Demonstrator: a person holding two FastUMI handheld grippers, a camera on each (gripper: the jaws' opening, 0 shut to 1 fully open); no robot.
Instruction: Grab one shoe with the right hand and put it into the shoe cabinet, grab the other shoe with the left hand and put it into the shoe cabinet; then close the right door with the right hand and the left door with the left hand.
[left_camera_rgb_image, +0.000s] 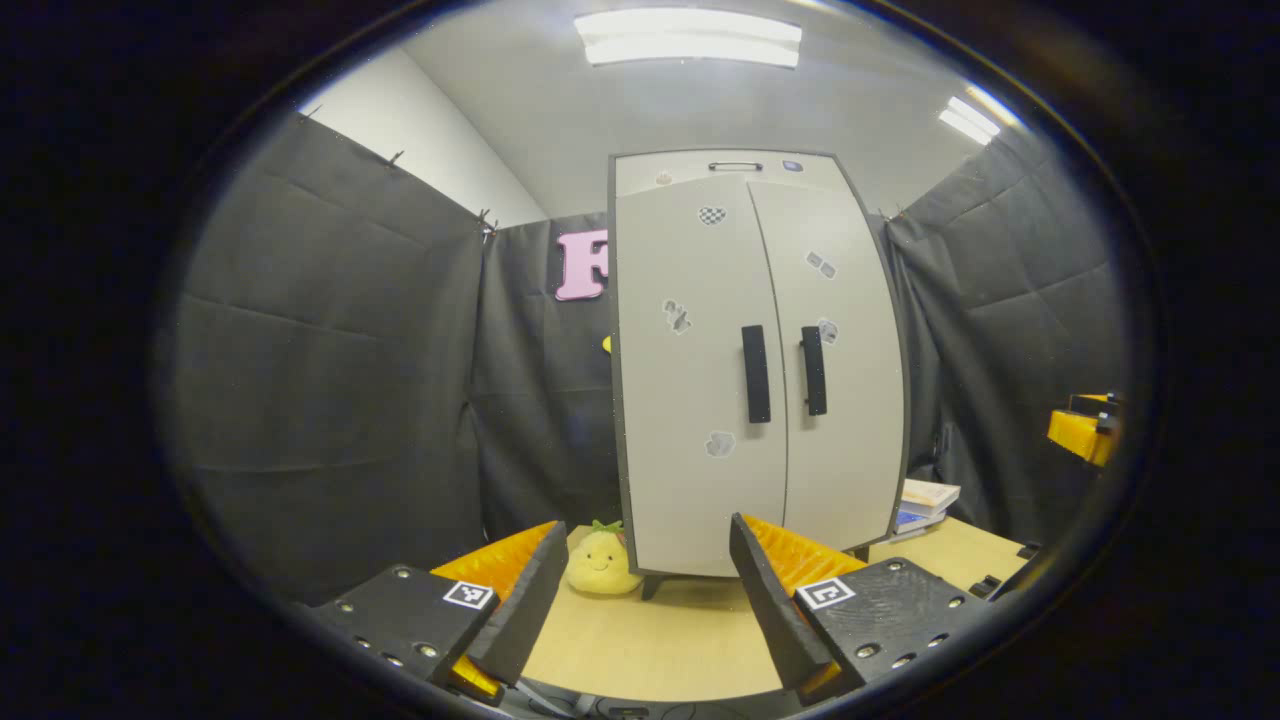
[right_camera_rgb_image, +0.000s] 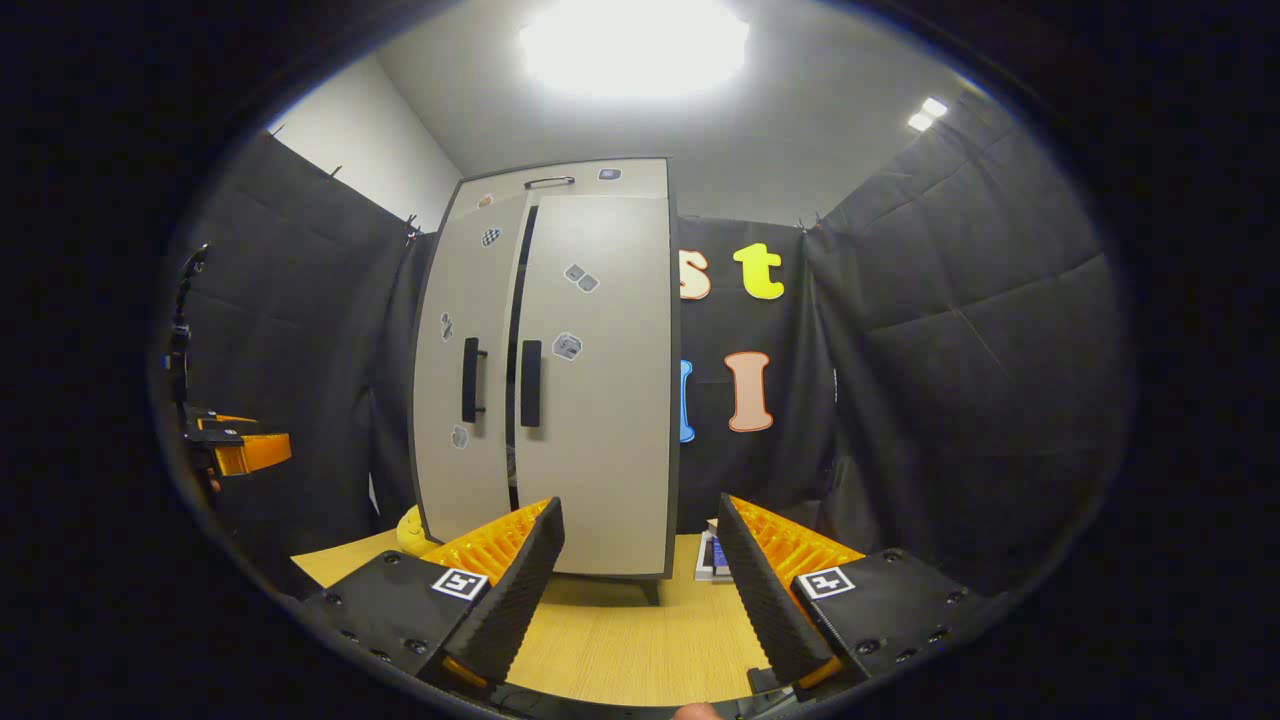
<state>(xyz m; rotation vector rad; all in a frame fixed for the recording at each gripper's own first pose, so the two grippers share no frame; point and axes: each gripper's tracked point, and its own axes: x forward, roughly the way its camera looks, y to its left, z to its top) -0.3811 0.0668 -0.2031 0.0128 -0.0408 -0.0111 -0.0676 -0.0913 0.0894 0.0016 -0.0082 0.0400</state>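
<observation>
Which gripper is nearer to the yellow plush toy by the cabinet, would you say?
Left, probably: the plush toy sits just ahead of the left gripper; the right gripper faces the cabinet's other side.

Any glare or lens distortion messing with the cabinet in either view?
Right gripper view: ceiling light blown out, cabinet evenly lit, dark slit between its doors. Left gripper view: light panel keeps its shape, cabinet sides bow outward from the fisheye.

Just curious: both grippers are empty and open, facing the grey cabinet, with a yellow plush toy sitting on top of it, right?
Not quite: the yellow plush toy sits on the wooden table beside the cabinet, as the left gripper view shows. Both grippers, left and right, are open and empty.
</observation>
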